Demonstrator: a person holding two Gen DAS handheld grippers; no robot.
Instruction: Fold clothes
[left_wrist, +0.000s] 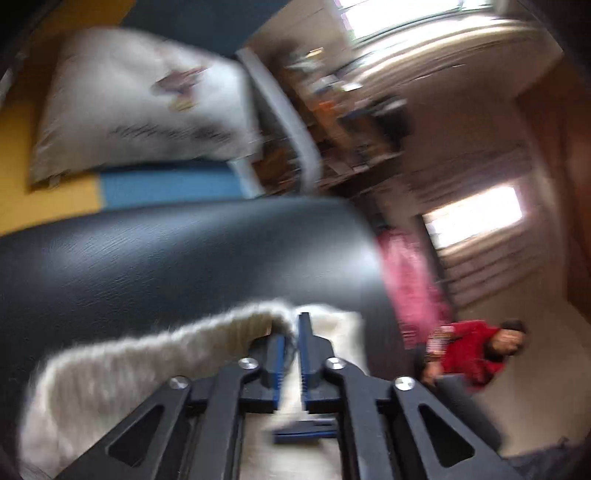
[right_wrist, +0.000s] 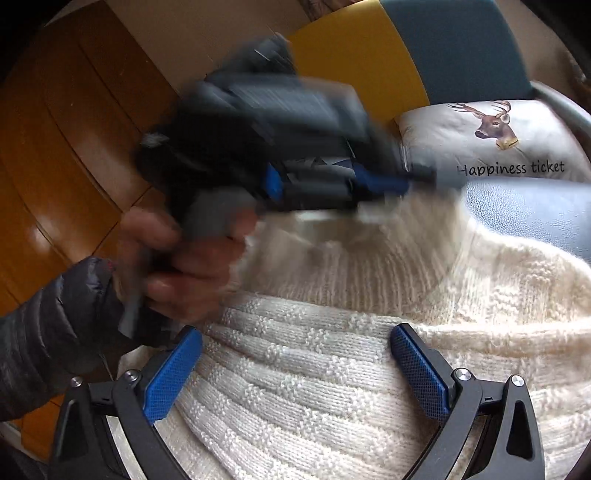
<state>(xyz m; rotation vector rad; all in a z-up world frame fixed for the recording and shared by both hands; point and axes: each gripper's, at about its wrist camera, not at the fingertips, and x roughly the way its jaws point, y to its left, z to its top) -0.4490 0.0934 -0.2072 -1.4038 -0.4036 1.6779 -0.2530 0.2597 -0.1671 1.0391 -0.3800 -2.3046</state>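
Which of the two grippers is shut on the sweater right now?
The left gripper: its blue pads pinch the cream knit sweater edge. The right gripper hangs wide open above the knit, gripping nothing.

Daylight from blown-out windows (left_wrist: 474, 218); left view motion-smeared throughout; right view sharp on sweater (right_wrist: 314, 387); fisheye-bent edges.
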